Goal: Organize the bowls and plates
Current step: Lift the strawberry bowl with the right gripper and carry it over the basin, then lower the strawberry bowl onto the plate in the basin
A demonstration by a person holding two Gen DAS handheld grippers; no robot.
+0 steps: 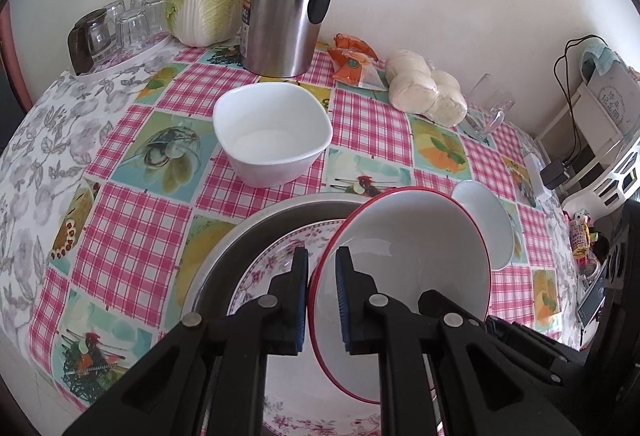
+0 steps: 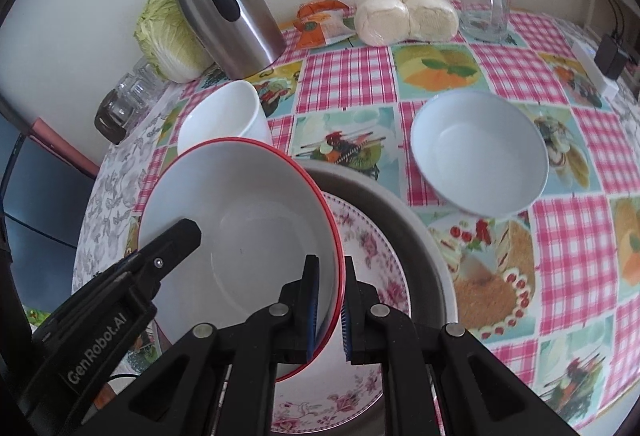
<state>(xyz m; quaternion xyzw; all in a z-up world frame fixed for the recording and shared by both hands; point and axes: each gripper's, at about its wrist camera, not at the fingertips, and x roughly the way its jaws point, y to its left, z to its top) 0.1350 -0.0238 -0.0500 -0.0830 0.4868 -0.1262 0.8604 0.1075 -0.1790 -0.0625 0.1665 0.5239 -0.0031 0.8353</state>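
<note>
Both grippers' jaws — left gripper (image 1: 322, 300), right gripper (image 2: 331, 306) — clamped on red-rimmed bowl (image 1: 412, 260), underside hidden

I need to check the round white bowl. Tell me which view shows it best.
The right wrist view: the round white bowl sits whole and unobstructed on the tablecloth, its inside visible. In the left wrist view it is partly hidden behind the red-rimmed bowl and squeezed toward the frame's edge.
</note>
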